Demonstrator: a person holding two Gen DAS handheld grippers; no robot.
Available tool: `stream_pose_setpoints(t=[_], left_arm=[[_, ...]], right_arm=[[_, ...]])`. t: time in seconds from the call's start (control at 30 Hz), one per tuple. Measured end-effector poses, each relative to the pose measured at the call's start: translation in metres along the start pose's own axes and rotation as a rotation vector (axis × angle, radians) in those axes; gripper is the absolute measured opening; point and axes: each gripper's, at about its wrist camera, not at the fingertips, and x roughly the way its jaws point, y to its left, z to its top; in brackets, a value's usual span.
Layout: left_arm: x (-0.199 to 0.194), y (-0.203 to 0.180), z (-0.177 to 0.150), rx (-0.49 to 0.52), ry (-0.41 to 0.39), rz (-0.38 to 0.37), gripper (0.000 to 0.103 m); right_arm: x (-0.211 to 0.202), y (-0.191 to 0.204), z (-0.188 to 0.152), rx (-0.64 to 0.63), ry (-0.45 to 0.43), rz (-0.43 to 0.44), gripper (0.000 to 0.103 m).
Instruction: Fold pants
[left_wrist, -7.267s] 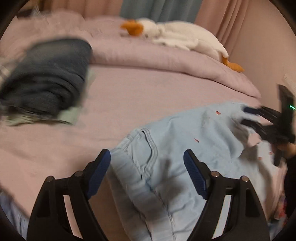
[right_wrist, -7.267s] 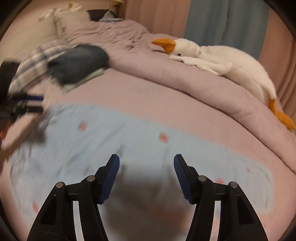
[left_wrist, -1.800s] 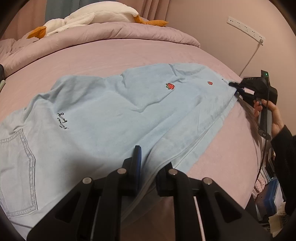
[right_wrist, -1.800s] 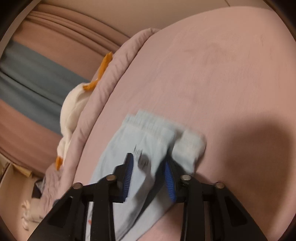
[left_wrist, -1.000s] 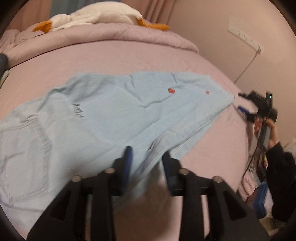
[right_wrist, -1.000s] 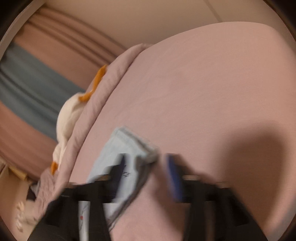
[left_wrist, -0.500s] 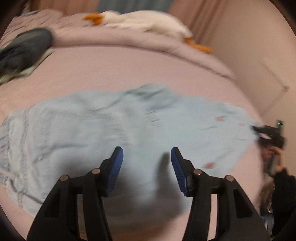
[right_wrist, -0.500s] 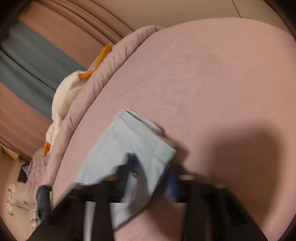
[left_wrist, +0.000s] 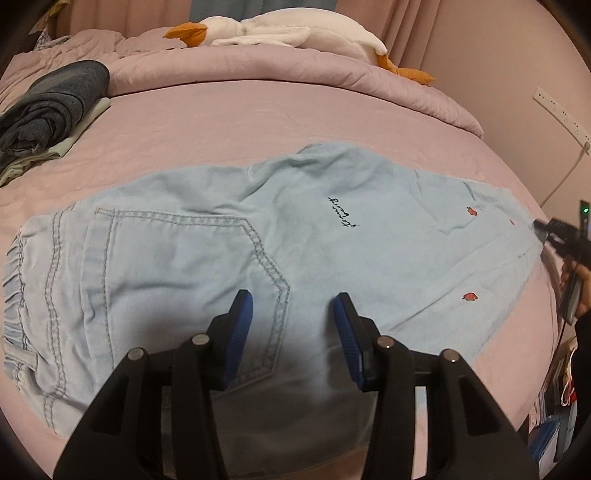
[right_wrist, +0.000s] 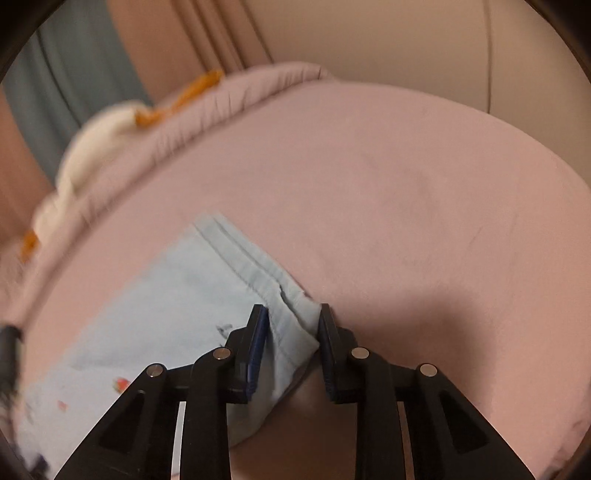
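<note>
**Right gripper at the hem, left gripper free over the seat**

Right gripper (right_wrist: 291, 325) sits at the hem corner of the pants (left_wrist: 229, 243), cuff fabric between its jaws. Jaws have just been opening; a gap shows beside the fabric, so pads don't look clamped. Left gripper (left_wrist: 293, 321) hovers above the back pocket (left_wrist: 177, 266), jaws apart, having just been closing a little, holding nothing.

Pants lie flat and lengthwise on the pink bed (left_wrist: 229, 122), already halved leg on leg, waistband at left, hem at far right of the left wrist view. Dark folded clothes (left_wrist: 51, 99) and plush goose (left_wrist: 280, 31) sit well apart at the back.

Risks, as judged:
- Right closes on the top layer only, so the lower leg stays behind and the fold goes crooked.
- Loose pinch at the very corner slips during the carry toward the waistband.
- Left not pinning the seat, so the whole garment drags across the sheet.
- Wrinkles mid-leg get trapped in the fold.
</note>
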Motion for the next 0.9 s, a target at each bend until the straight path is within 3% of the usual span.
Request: stream_pose_setpoints(t=[0.1, 0.17, 0.27, 0.3, 0.37, 0.43, 0.5, 0.6, 0.73, 0.8, 0.87, 0.9], left_arm=[[0.002, -0.003, 0.002, -0.018, -0.002, -0.002, 0.047], [0.000, -0.005, 0.003, -0.025, -0.003, -0.004, 0.048], [0.000, -0.003, 0.003, -0.045, -0.004, -0.021, 0.050], [0.000, -0.003, 0.003, -0.048, -0.003, -0.025, 0.050], [0.000, -0.002, 0.003, -0.053, -0.002, -0.033, 0.050], [-0.002, -0.001, 0.003, -0.055, 0.002, -0.039, 0.050], [-0.007, 0.002, 0.004, -0.065, -0.002, -0.031, 0.050], [-0.022, 0.014, 0.003, -0.094, -0.029, 0.008, 0.050], [-0.035, 0.042, -0.007, -0.151, -0.051, 0.084, 0.050], [-0.029, 0.052, -0.016, -0.161, -0.016, 0.090, 0.044], [-0.032, 0.048, -0.022, -0.100, -0.027, 0.099, 0.043], [-0.034, 0.046, -0.024, -0.081, -0.022, 0.104, 0.043]], right_arm=[[-0.029, 0.002, 0.007, -0.028, -0.138, -0.101, 0.046], [-0.043, 0.010, 0.012, -0.070, -0.176, -0.096, 0.048], [-0.039, 0.037, 0.005, -0.202, -0.091, 0.065, 0.048], [-0.034, 0.046, 0.002, -0.253, -0.064, 0.084, 0.048], [-0.010, 0.063, -0.006, -0.366, -0.003, 0.046, 0.047], [0.031, 0.050, -0.005, -0.305, 0.116, -0.013, 0.045], [0.034, 0.043, 0.003, -0.253, 0.076, 0.006, 0.037], [0.025, 0.055, 0.013, -0.272, 0.065, -0.078, 0.037], [-0.007, 0.086, -0.009, -0.358, 0.040, 0.036, 0.038], [-0.012, 0.096, -0.030, -0.421, 0.048, 0.055, 0.049], [0.009, 0.102, -0.056, -0.495, 0.121, 0.002, 0.053], [0.011, 0.107, -0.060, -0.518, 0.074, -0.012, 0.054]])
